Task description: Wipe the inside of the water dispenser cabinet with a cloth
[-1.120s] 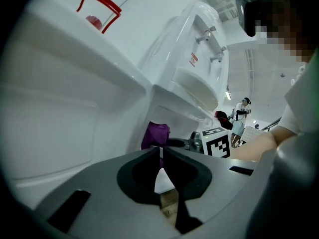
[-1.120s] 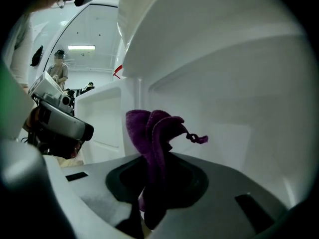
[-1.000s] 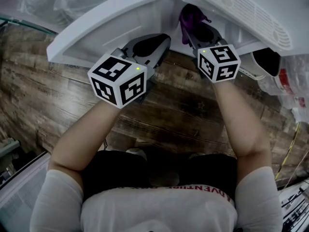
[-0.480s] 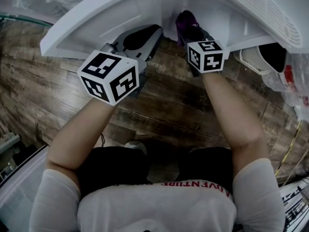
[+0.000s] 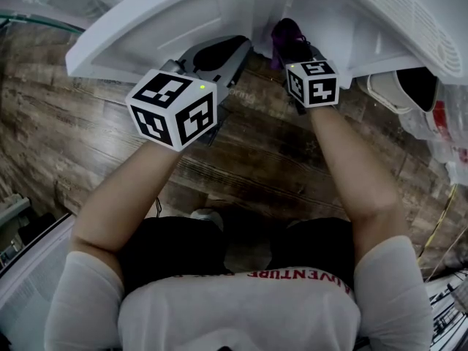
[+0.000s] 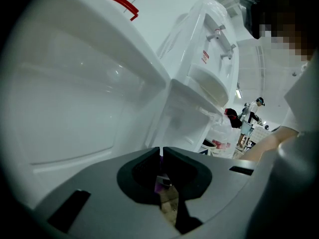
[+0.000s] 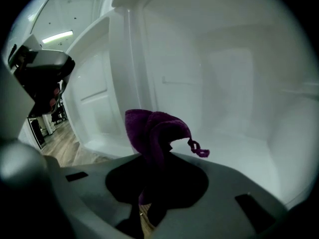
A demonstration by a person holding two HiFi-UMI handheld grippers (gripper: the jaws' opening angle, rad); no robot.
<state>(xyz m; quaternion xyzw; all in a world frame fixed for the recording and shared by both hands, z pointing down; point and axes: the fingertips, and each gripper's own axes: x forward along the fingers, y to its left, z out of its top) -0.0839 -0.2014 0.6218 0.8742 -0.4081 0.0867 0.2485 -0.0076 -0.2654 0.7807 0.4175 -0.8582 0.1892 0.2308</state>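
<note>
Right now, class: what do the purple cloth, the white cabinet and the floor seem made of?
Purple cloth: soft terry-like fabric, matte; fuzzy nap and limp folds. White water dispenser cabinet: likely moulded plastic, smooth with a faint sheen; rounded seamless corners. Brown plank floor: wood or wood-look laminate; grain and plank seams, can't tell which.

Cabinet (image 5: 344, 28) cut off; cloth (image 7: 154, 131) partly hidden.
</note>
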